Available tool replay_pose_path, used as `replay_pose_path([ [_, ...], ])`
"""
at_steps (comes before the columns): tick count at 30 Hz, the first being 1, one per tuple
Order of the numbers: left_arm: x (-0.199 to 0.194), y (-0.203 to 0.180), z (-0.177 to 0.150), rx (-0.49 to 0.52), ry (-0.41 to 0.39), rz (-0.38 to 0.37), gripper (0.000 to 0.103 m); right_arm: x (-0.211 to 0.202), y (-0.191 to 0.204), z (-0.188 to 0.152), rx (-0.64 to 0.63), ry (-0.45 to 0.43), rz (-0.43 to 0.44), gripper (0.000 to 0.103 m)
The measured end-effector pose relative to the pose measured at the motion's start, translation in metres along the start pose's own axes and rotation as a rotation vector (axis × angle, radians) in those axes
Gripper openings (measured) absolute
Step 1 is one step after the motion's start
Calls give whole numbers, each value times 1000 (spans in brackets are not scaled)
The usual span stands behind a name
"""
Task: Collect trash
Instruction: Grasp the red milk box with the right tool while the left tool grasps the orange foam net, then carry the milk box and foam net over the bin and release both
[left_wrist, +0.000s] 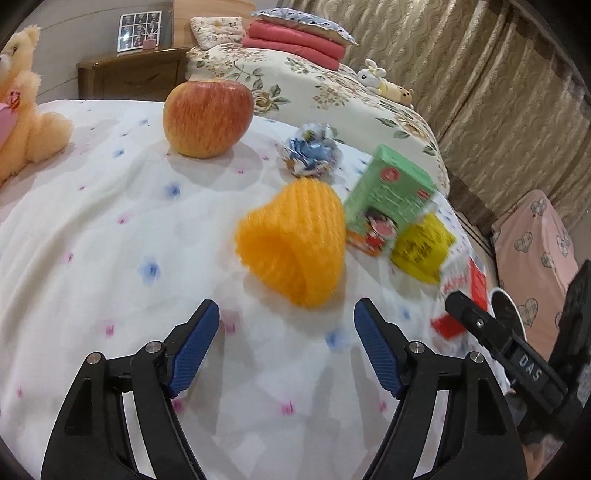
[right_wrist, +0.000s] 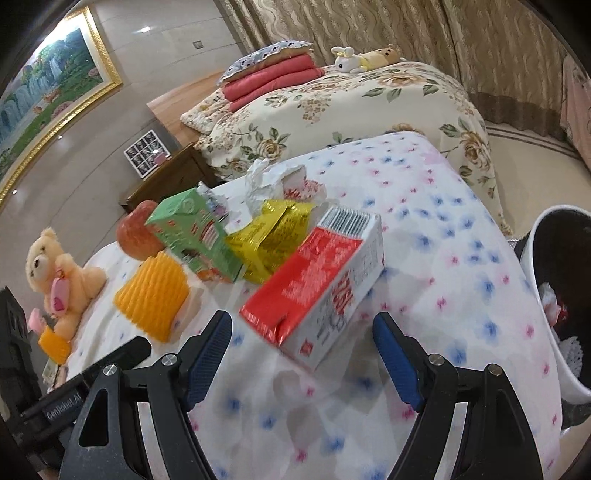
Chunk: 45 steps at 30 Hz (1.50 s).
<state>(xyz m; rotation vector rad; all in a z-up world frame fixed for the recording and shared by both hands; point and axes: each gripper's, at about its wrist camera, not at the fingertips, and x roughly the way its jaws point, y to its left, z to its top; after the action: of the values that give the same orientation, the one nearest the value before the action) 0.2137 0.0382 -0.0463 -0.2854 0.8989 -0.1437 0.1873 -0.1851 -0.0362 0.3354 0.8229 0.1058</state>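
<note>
In the left wrist view, the left gripper (left_wrist: 286, 314) is hovering over the flowered bedspread (left_wrist: 110, 258) with its jaws standing wide apart and nothing between them. An orange foam fruit net (left_wrist: 291, 247) is lying just ahead of the jaw tips, slightly toward the right finger. Beyond it a green carton (left_wrist: 388, 199) and a yellow wrapper (left_wrist: 421, 247) are sitting to the right, a crumpled blue-and-white wrapper (left_wrist: 310, 151) farther ahead, and an apple (left_wrist: 208, 118) ahead to the left. In the right wrist view, the right gripper (right_wrist: 301, 328) is also holding its jaws wide apart, empty. A red-and-white carton (right_wrist: 317, 288) is lying straight ahead, its near end reaching between the jaw tips without touching them. A white bin (right_wrist: 554, 314) is standing off to the right of the right finger.
</note>
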Motion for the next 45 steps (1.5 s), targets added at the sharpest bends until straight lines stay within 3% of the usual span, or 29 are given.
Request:
replay_pose_path([
  [5, 13, 3, 9, -8, 3, 13, 78, 13, -3, 7, 11, 13, -38, 79],
  [7, 14, -1, 10, 9, -4, 25, 77, 12, -4, 7, 10, 5, -34, 71],
  [8, 15, -3, 10, 18, -7, 28, 73, 11, -5, 6, 7, 0, -27, 65],
  [9, 14, -4, 10, 23, -8, 24, 54, 10, -5, 6, 4, 0, -21, 54],
  [10, 15, -6, 8, 34, -2, 10, 47, 8, -5, 6, -2, -3, -20, 46],
  [12, 14, -9, 5, 54, 3, 3, 37, 3, -6, 3, -14, -5, 4, 41],
  [15, 5, -13, -2, 62, 4, -22, 34, -6, -9, -2, -39, -4, 38, 35],
  [26, -20, -55, -44, 123, 42, -108, 34, -49, -39, -19, -37, -31, 120, 33],
  [45, -27, -138, -81, 272, 86, -189, 34, -99, -98, -41, 14, -67, 84, 33],
])
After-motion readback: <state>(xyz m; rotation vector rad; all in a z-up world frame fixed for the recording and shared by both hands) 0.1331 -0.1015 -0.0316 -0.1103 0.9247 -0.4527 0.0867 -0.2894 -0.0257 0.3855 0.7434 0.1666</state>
